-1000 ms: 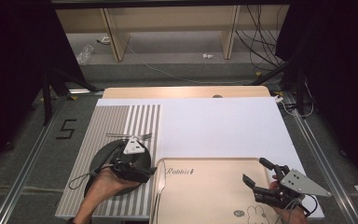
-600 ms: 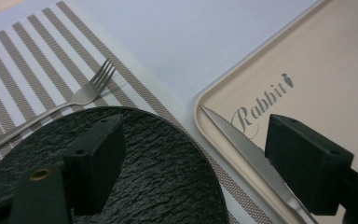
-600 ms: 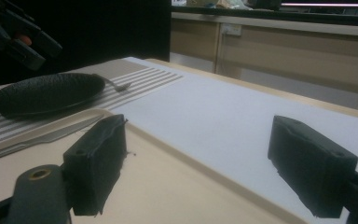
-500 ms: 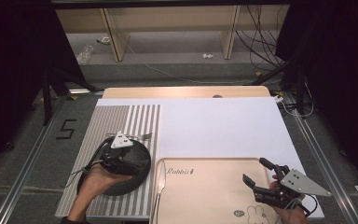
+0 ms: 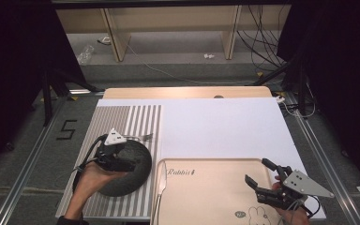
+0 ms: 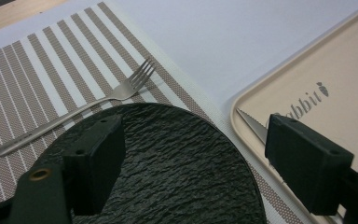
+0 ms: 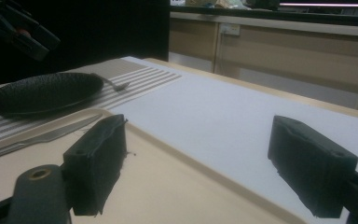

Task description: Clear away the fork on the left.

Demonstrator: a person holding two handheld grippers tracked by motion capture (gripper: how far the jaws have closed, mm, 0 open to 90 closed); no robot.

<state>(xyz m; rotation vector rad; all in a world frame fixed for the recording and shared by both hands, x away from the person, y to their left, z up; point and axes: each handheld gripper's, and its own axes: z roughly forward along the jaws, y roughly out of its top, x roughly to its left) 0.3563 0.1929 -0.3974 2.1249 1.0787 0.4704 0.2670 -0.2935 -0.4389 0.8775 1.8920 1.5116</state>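
Plate (image 5: 124,171), black and rough-surfaced, lies on the near part of the striped mat (image 5: 136,117), at the counter's left. The left gripper (image 6: 191,158) hangs over it with jaws spread wide and nothing between them; in the left gripper view the plate's rim shows between the two jaws. The right gripper (image 5: 262,180) hovers low over the near right part of the tray (image 5: 206,197), jaws likewise wide apart and holding nothing.

The tray is beige, just right of the plate, and carries the word "Rabbit" (image 5: 180,172) in dark script near its far left corner, with a small carrot mark after it in the left gripper view. Near its front edge sits a line drawing of a rabbit (image 5: 258,216) beside a small dark round mark whose lettering is too small to read. A knife (image 5: 161,185) lies along the tray's left rim, tip pointing away. Beyond the plate a fork (image 6: 81,107) rests on the mat, tines toward the tray.

A white sheet (image 5: 220,126) covers most of the wooden counter (image 5: 187,92). On the grey floor to the left, a "5" (image 5: 66,130) is marked in black tape. Farther off stand wooden shelf panels, with cables trailing on the right and dark curtains at both sides.
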